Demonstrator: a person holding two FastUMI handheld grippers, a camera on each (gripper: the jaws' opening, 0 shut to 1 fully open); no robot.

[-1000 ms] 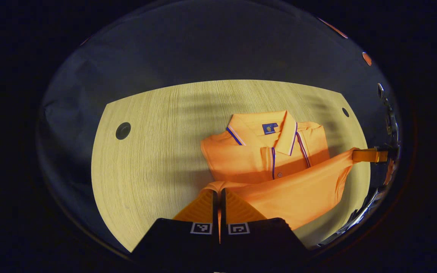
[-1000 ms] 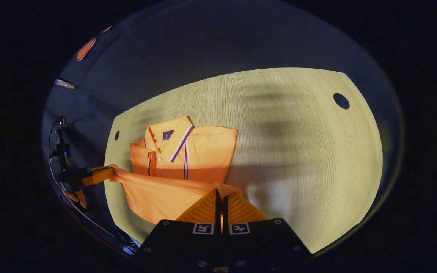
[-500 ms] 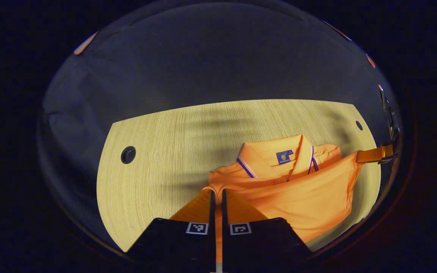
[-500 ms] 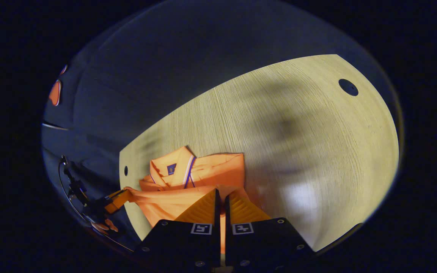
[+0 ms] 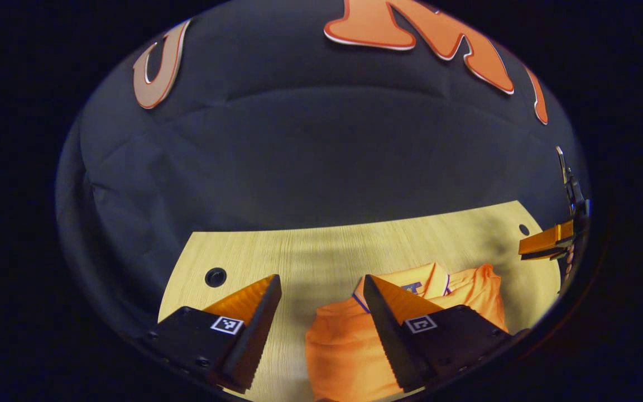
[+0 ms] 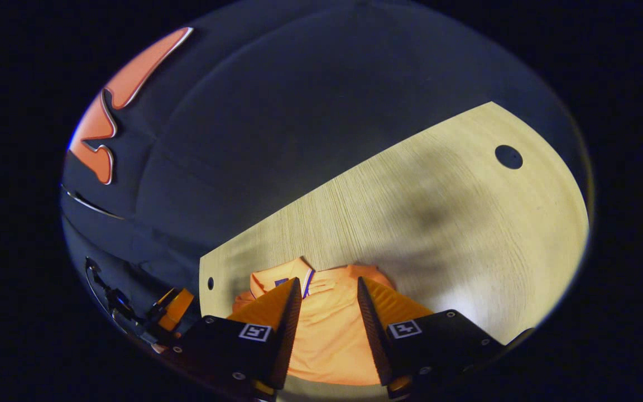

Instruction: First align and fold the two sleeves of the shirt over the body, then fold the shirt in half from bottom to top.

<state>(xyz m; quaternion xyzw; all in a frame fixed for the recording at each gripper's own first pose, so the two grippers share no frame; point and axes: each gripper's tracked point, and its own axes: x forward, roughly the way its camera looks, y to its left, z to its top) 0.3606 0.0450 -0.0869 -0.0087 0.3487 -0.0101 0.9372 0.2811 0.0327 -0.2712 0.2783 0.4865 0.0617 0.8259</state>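
A: How did the left gripper (image 5: 318, 290) stand?

B: Its fingers were spread wide with nothing between them but the table (image 5: 310, 251) and the edge of the shirt (image 5: 349, 346). One finger reached over the bare wood, the other over the orange cloth.

A: And the right gripper (image 6: 327, 293)?

B: That one was parted too, a bit narrower, and held nothing. In the right gripper view the shirt (image 6: 327, 335) lay on the table (image 6: 466, 223) below the gap between the fingers, with the collar (image 6: 293, 276) at the far end.

A: Where was the shirt on the table?

B: It lay folded on the wood, near the edge closest to the person, collar pointing toward the black cloth wall (image 5: 299, 156). In the left gripper view the collar (image 5: 427, 279) showed just past the finger on that side.

A: Could either view see the other tool?

B: Yes. The right gripper (image 5: 545, 245) appeared at the far side of the left gripper view with its fingers slightly apart, off the shirt. The left gripper (image 6: 173, 310) showed low in the right gripper view, beside the table's corner.
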